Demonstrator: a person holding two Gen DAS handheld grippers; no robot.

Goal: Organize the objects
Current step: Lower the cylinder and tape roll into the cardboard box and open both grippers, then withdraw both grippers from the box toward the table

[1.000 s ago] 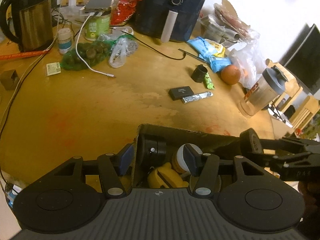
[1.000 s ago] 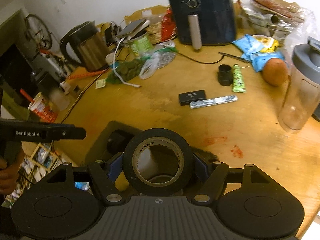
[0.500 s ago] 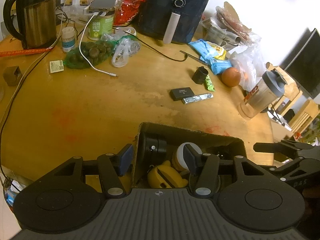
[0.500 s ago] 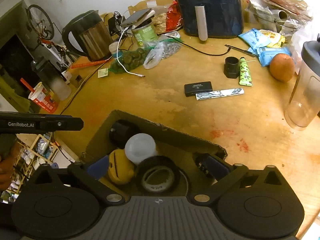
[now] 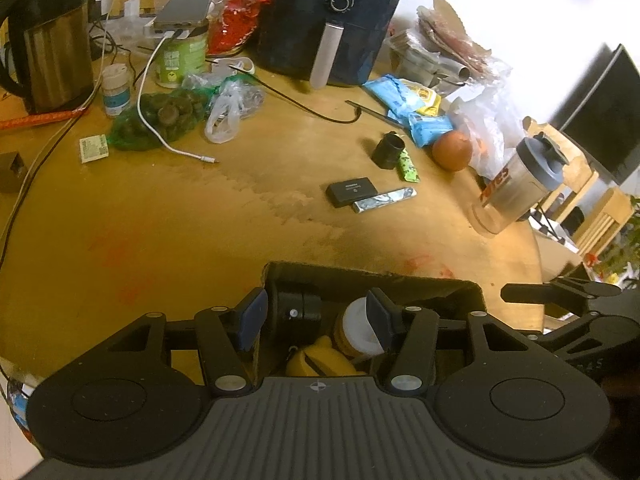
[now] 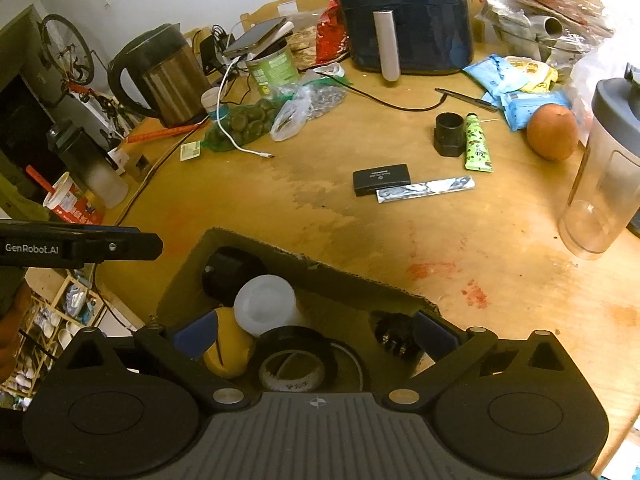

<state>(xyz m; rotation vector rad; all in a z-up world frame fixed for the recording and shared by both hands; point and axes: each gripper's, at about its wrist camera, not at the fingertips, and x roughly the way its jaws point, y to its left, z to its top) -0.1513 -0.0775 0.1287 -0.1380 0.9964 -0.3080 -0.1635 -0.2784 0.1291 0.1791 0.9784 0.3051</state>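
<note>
"GenRobot.AI" on the left tongs; orange lettering on the shaker bottle, not legible

Gripper body hides the tape roll partly.

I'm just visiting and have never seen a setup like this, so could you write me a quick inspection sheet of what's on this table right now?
Surface: wooden table, stained, with red smudges.
Job's things: cardboard box holds black tape roll, white jar, a yellow item and black parts.
Clutter: air fryer, kettle, orange, shaker bottle, green tube, black case, snack packets.
Grippers: left gripper open, straddling the box's left wall; right gripper open, empty, over the box.
Cables: white charging cable; black cord.
Surroundings: bicycle, shelves.
</note>
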